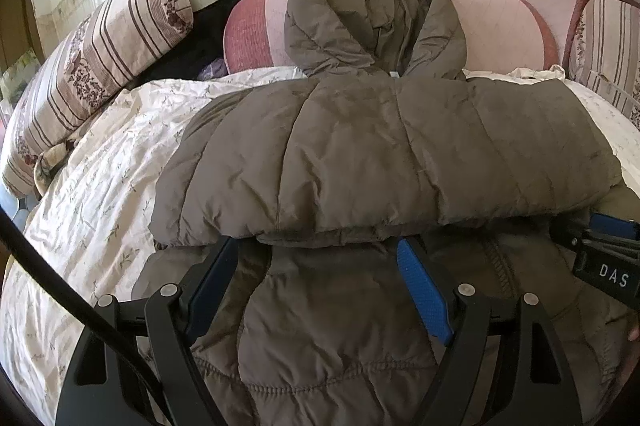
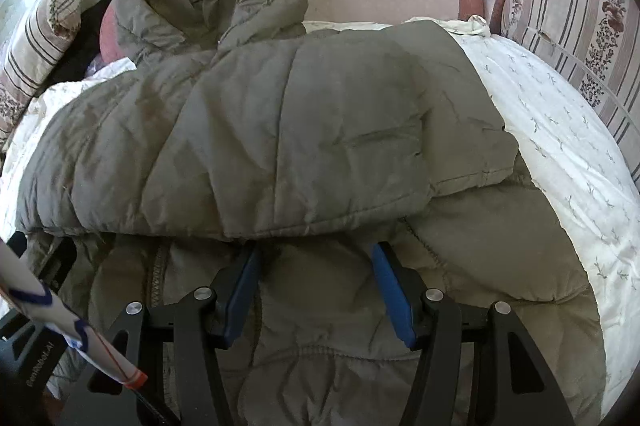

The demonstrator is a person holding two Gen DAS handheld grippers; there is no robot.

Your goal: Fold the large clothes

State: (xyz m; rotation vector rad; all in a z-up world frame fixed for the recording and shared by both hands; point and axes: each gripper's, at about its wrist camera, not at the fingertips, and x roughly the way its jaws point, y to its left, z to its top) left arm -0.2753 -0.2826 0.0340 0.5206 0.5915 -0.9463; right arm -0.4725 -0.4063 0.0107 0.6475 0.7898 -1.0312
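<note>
An olive-brown hooded puffer jacket [image 1: 384,145] lies on the bed, its hood [image 1: 372,5] propped against a pink cushion. A folded-over layer crosses its chest. My left gripper [image 1: 318,244] hovers open over the jacket's lower part, fingertips at the near edge of that folded layer, and the inner faces of its blue pads [image 1: 424,294] are bare. My right gripper [image 2: 318,248] stands open the same way over the jacket [image 2: 280,129], a bit further right. The right gripper's body also shows in the left wrist view [image 1: 600,258].
A white flowered sheet [image 1: 100,185] covers the bed on both sides of the jacket. A striped bolster [image 1: 100,65] lies at the left and pink cushions [image 1: 496,25] at the back. A striped armrest [image 2: 580,25] stands at the right, and dark clothes [image 1: 208,25] lie behind the bolster.
</note>
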